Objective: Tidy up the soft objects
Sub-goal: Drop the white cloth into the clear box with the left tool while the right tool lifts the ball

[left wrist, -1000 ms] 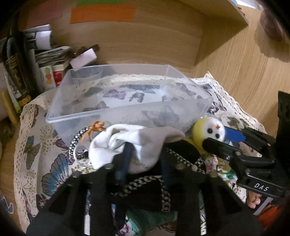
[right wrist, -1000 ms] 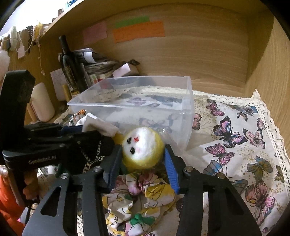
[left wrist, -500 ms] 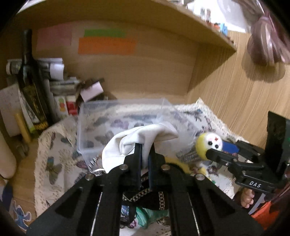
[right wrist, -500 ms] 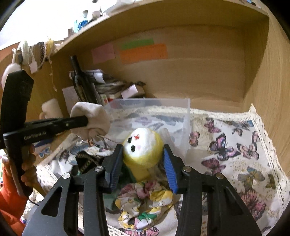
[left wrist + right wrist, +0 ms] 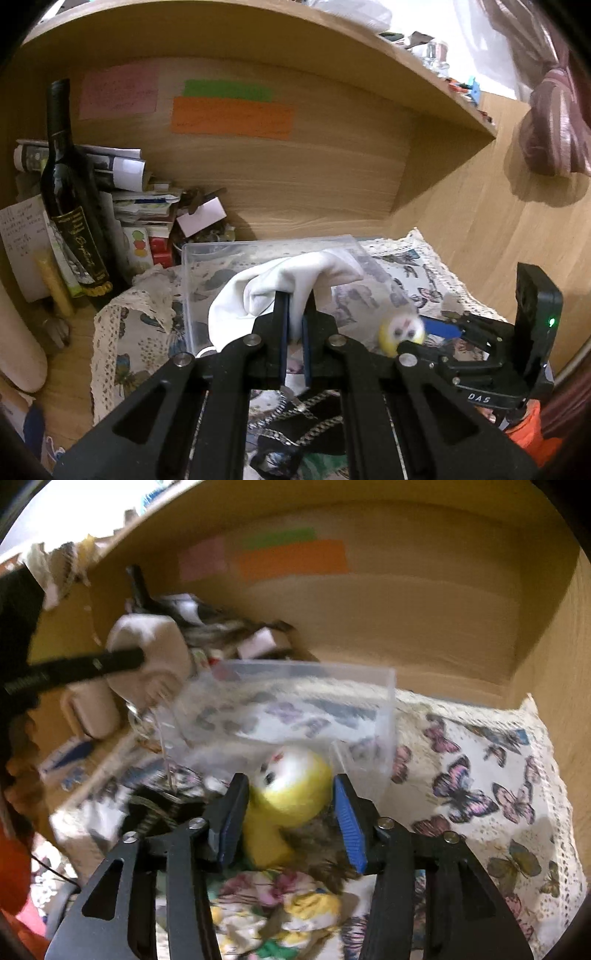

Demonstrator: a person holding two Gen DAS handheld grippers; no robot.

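My left gripper [image 5: 294, 325] is shut on a white cloth [image 5: 280, 284] and holds it up in front of the clear plastic box [image 5: 207, 254]. The cloth also shows in the right wrist view [image 5: 147, 653], raised at the left. My right gripper [image 5: 290, 801] is shut on a yellow plush toy with a white face [image 5: 291, 775], lifted just before the box's near wall [image 5: 384, 716]. In the left wrist view the toy [image 5: 402, 332] and right gripper [image 5: 424, 338] are at the lower right. A floral cloth [image 5: 288, 904] lies under the right gripper.
A dark bottle [image 5: 70, 192], rolled papers [image 5: 110, 166] and small boxes [image 5: 147, 240] crowd the back left corner. A butterfly tablecloth [image 5: 480, 794] covers the table. A black patterned cloth [image 5: 295, 424] lies below. Wooden walls close the back and right.
Both grippers have risen: the left lifted the white cloth off the pile to above the box's rim, the right lifted the plush toy, which now tilts left.
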